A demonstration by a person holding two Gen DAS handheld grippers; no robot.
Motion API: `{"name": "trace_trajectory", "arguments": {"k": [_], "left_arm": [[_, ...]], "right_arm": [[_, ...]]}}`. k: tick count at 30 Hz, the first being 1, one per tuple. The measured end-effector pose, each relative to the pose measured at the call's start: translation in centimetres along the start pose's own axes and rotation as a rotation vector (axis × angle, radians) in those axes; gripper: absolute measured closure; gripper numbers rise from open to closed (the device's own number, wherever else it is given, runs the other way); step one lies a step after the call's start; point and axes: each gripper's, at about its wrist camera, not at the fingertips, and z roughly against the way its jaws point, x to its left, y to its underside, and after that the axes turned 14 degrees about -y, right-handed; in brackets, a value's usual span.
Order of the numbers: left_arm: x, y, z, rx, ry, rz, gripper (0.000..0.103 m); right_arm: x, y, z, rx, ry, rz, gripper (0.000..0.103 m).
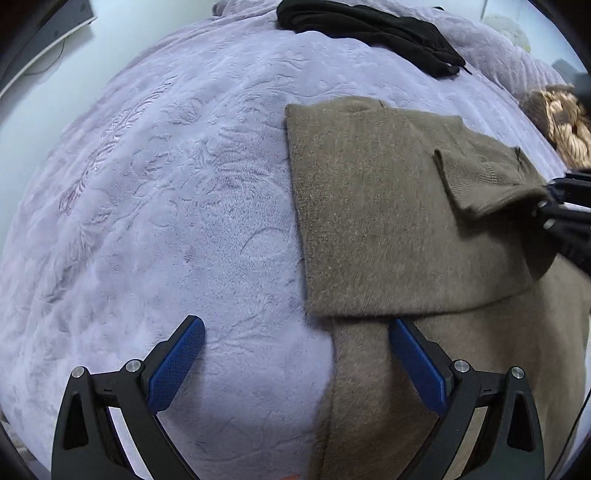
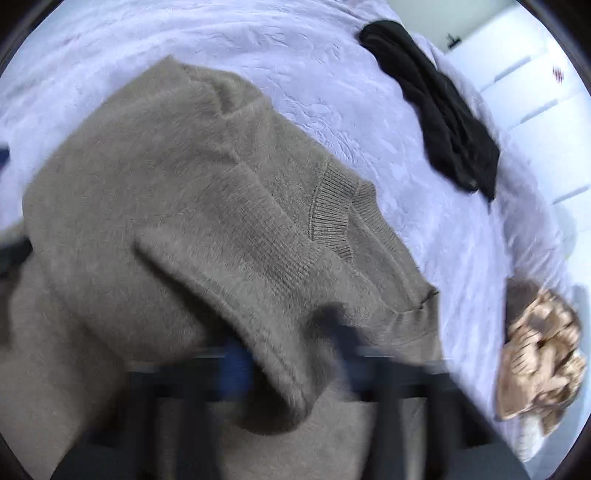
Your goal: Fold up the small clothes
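Lavender embossed bedspread (image 1: 166,206), white drawers (image 2: 543,110) w/ pale wall behind.

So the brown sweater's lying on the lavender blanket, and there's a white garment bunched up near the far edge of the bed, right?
Not quite. The bunched garment near the far edge is black, not white, as the left wrist view shows. The rest holds: the brown sweater lies on the lavender blanket.

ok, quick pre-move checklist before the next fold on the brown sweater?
1. Left gripper open, nothing between its pads: ok.
2. Right gripper shut on the sweater's sleeve: ok, though blurred.
3. Brown sweater flat on the lilac blanket: mostly; one side already folded over.
4. Black garment clear of the sweater: ok.
5. Tan patterned cloth clear: ok.
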Motion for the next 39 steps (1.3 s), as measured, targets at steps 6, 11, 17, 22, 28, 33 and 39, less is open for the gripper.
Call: {"name": "trace_trajectory", "arguments": {"k": [6,11,17,22,28,33,39], "left_arm": [[-1.0,-0.9,0.0,-0.035,-0.036,-0.009,0.002],[-1.0,-0.9,-0.5,-0.050,-0.113,0.003,0.002],[0.3,-1.8,0.6,-0.110,-0.220,0.044,0.002],[1.8,-1.6,0.2,-0.100,-0.193,0.090,0.002],[2.7,-0.4,-0.5,-0.054,-0.120,0.046,0.002],[5.0,0.4,-0.2,0.036,-0.079,0.014,0.002],[7.2,-0.2,1.8,0.049,0.018,0.128,0.002]], "right_arm": [[-10.4,4.8,7.8,-0.375,-0.151,-0.534,0.095],[-16.5,12.1,4.0,-0.335,-0.275,-0.886,0.095],[-16.1,14.6,1.2,-0.288,-0.393,-0.954,0.096],[-15.4,13.1,3.0,-0.379,-0.443,-0.906,0.096],[-15.1,16.8,-2.2,-0.259,-0.541,-1.020,0.092],[-14.8,18.9,-0.8,-0.256,-0.558,-1.043,0.067],[-14.8,21.3,1.5,-0.285,-0.550,-1.116,0.056]]}}
